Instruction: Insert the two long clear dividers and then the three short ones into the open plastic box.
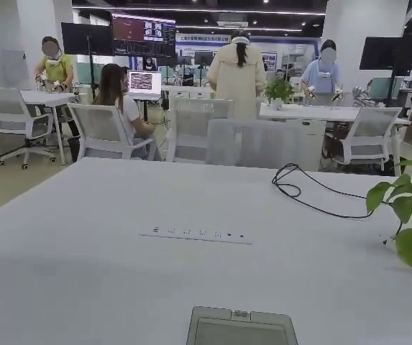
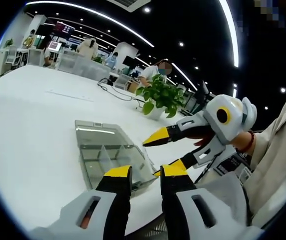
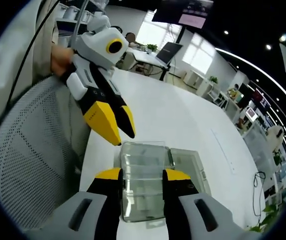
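Half-open, empty: left claw [image 2: 146, 171], right claw [image 3: 142, 175], near box [image 3: 143, 152]

white table [image 1: 83, 280]; black cable [image 1: 277, 183]; leafy plant [image 1: 405, 194]; socket strip [image 1: 197, 233]; mesh chair [image 3: 28, 165]

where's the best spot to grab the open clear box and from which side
Probably the near long wall of the box, pinched across its thin upright rim with the jaws coming down from above, on the side nearest you. The open lid lies flat on the far side, so an approach from there looks blocked.
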Demonstrator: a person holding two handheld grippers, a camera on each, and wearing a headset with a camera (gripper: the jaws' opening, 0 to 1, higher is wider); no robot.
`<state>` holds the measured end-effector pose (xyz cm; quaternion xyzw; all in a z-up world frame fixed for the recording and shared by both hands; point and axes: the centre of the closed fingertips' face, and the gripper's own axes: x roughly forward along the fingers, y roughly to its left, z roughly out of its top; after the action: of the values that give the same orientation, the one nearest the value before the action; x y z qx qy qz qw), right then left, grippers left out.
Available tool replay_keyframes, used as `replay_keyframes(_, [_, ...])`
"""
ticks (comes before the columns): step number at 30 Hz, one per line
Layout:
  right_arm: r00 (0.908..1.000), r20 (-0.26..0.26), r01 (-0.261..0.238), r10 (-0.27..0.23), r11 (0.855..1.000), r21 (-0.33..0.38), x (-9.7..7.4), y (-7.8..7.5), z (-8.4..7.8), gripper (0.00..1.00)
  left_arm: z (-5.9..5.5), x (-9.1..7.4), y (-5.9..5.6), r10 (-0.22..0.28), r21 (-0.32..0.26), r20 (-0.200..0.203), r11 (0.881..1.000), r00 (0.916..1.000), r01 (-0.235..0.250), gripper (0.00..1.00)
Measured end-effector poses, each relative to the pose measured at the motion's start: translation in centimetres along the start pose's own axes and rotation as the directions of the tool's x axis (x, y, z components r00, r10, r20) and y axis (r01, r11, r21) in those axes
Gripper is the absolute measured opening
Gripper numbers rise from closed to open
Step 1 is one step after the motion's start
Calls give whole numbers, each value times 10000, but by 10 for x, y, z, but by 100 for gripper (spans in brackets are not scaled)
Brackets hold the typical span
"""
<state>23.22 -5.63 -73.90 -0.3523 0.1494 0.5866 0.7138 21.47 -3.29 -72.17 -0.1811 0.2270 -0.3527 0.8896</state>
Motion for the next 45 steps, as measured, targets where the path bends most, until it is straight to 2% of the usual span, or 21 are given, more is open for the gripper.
replay_keyframes(7, [9994,356,-15,15,10000,7,2,2,11,32,1,1,-1,-116,-78,70,9999,9999,117,9])
replay_keyframes(12, [9992,391,-70,71,10000,-31,4,4,13,32,1,2,-1,-164,-99,34,9998,9999,164,0])
replay_keyframes(16, [9993,362,-4,6,10000,-53,5,3,13,32,1,3,1,-100,-499,28,9987,9999,102,0])
replay_keyframes(24, [9987,466,218,-219,9998,16,5,-2,16,32,6,3,2,-36,-586,-97,9983,9999,30,0])
replay_keyframes(28, [9979,477,440,-438,9990,-24,4,-6,17,33,10,5,4,21,-1011,-59,9949,10000,-26,0])
replay_keyframes(30, [9972,476,584,-581,9983,-49,5,-8,17,34,10,5,4,45,-987,-99,9951,9999,-55,0])
replay_keyframes(35, [9970,531,562,-566,9984,76,4,-8,16,33,7,5,10,225,-94,-501,9997,9985,-230,0])
replay_keyframes(38, [9968,677,393,-433,9975,592,2,-9,17,34,9,4,13,200,947,-698,9954,9974,-133,0])
replay_keyframes(40, [9966,774,209,-282,9954,934,1,-9,17,34,9,4,14,85,1871,-951,9823,9954,95,0])
replay_keyframes(43, [9952,973,-26,-106,9909,1342,-1,-9,18,34,12,4,9,-358,2710,-1143,9603,9928,659,0])
replay_keyframes(44, [9945,1049,-111,-41,9896,1436,-3,-9,19,34,12,4,7,-578,3101,-1320,9458,9896,966,0])
replay_keyframes(45, [9939,1103,-186,21,9888,1484,-3,-9,19,34,13,4,8,-601,3455,-1417,9324,9881,1062,0])
